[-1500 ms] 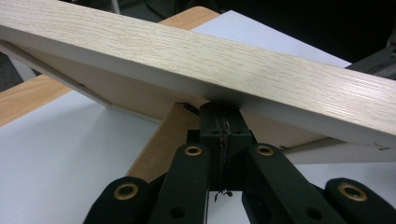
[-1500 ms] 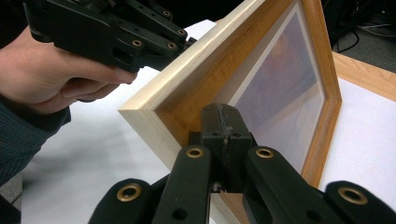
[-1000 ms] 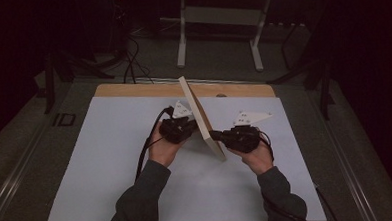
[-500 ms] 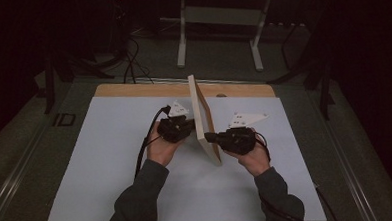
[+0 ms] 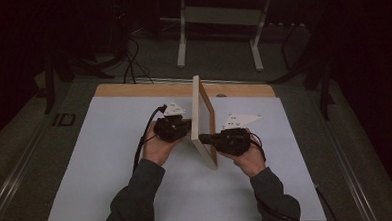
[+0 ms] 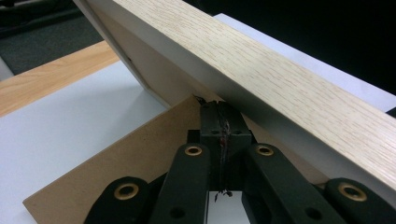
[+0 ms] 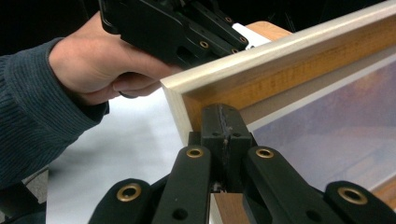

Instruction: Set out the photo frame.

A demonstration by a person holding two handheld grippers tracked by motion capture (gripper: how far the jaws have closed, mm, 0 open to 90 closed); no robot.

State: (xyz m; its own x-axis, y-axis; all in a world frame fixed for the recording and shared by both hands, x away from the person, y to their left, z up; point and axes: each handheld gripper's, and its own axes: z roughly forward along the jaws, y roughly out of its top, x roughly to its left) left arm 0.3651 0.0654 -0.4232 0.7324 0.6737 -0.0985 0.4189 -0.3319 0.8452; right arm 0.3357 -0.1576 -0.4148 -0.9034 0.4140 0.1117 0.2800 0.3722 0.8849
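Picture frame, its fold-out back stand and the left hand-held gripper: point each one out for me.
Picture frame [image 5: 203, 121]: high view, on its upright wooden edge.
Back stand [image 6: 130, 158]: left gripper view, on the brown board's flat face.
Left hand-held gripper [image 6: 219, 114]: left gripper view, at its jaw tips, pressed together against the frame's back.

Upright picture frame [image 5: 203, 121] between hand-held grippers

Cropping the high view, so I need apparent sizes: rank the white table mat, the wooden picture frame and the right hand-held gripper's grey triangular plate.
1. White table mat, by far.
2. Light wooden picture frame, seen nearly edge-on, so it looks narrow.
3. Grey triangular plate on the right hand-held gripper.
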